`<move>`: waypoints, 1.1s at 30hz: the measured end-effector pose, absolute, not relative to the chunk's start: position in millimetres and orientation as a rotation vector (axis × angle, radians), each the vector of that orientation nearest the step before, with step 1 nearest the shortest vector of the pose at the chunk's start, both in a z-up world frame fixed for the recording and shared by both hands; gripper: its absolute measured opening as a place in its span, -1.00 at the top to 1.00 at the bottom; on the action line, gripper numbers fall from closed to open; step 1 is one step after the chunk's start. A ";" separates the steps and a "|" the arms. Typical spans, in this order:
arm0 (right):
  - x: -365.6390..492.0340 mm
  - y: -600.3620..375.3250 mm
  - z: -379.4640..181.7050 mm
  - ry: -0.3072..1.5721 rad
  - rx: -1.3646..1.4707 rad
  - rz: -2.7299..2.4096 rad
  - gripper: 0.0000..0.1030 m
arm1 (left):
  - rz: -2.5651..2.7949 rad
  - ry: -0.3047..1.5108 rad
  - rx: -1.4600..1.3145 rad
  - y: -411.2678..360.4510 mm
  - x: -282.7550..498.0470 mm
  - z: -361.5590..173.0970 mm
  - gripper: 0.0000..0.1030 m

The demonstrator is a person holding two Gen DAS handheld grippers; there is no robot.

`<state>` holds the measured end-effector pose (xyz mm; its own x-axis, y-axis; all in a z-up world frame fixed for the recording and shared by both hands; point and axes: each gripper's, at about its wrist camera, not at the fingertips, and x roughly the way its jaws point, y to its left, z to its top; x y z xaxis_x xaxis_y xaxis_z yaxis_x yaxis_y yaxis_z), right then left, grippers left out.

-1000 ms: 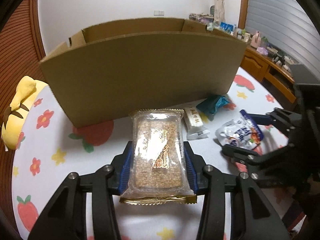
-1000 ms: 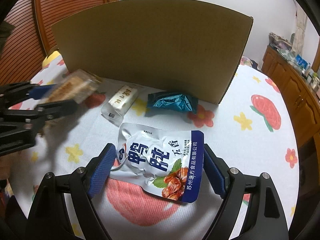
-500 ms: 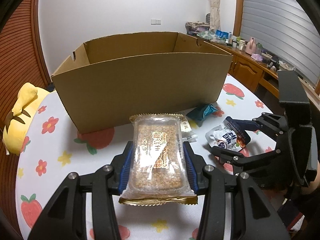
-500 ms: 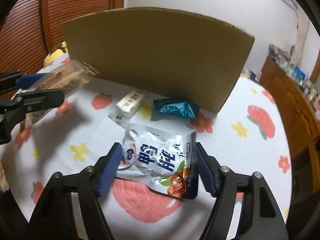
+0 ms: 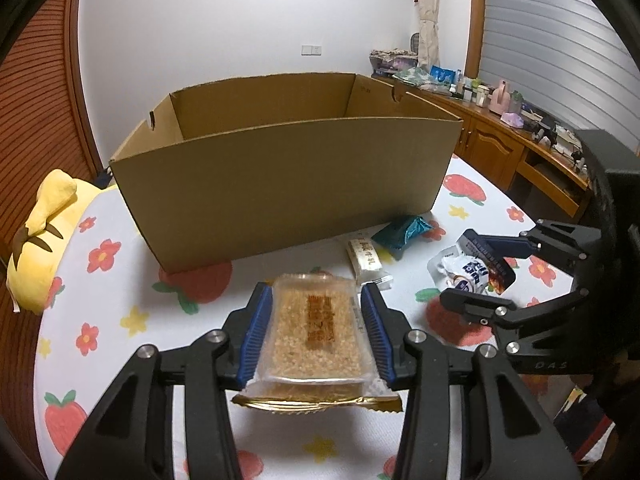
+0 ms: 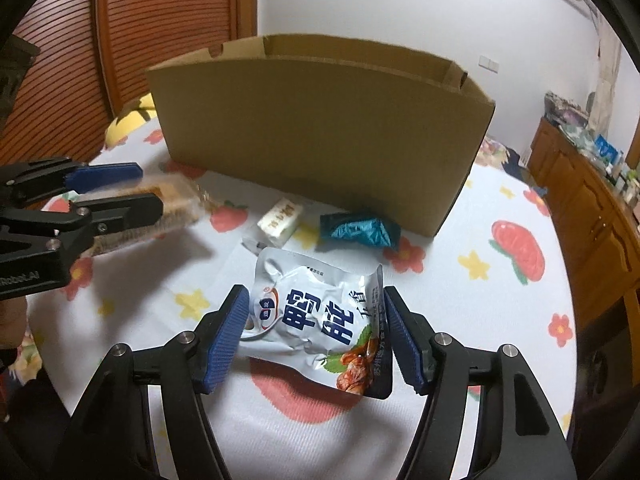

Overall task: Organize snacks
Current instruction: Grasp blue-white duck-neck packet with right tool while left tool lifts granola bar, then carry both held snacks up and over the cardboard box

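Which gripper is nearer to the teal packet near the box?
Right. The right gripper holds the white pouch beside the teal packet; the left gripper is farther.

A cardboard box [image 5: 280, 184] stands on the bench [image 5: 120, 300]. Before its front wall lie a small wrapped bar [image 5: 365, 257] and, to the right, a crumpled packet [image 5: 404, 231]. A plush toy [image 5: 40, 240] lies left of the box.

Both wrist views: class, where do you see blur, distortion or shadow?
Left wrist view: fisheye bows the brown cardboard box rim and darkens the corners. Right wrist view: the clear-wrapped sesame bar in the left gripper is soft; the white-and-blue foil snack pouch is sharp, a shadow beneath it.
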<state>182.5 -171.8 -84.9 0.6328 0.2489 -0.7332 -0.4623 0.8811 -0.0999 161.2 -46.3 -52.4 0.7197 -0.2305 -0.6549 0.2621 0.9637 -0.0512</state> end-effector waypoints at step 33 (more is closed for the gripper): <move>172.1 -169.3 -67.7 0.745 -0.319 0.430 -0.34 | -0.273 0.877 0.059 -59.9 163.2 -94.5 0.16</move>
